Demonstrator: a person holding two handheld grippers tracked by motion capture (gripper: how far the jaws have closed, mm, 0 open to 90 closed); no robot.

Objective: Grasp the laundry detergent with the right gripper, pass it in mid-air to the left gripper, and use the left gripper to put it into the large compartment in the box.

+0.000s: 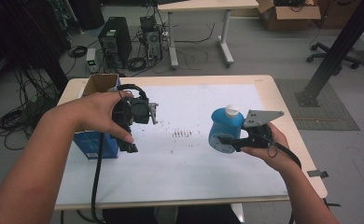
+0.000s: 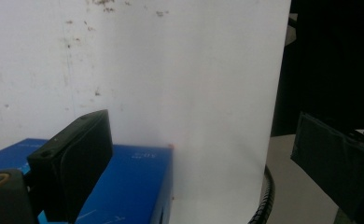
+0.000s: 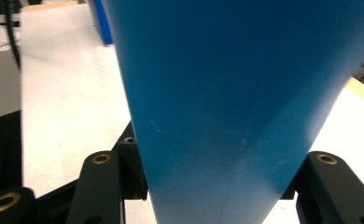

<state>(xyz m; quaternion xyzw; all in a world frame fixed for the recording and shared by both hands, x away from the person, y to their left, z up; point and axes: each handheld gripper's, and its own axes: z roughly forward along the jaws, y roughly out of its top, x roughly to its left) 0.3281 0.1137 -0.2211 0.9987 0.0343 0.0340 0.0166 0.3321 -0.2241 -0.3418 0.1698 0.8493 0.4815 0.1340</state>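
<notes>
The round blue plastic bottle with a white cap hung lifted, clamped in the right gripper, well right of the open blue cardboard box, likely needing carrying there next, while the left gripper stood wide and empty above that box.

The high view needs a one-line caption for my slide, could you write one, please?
Right gripper holds a blue bottle above the white table; left gripper hovers over a blue box.

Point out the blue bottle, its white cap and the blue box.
blue bottle (image 1: 223,130): high view, on the round blue body held in the right hand-held gripper.
white cap (image 1: 232,110): high view, on the cap's top.
blue box (image 2: 129,186): left gripper view, on the box's blue top face.
</notes>
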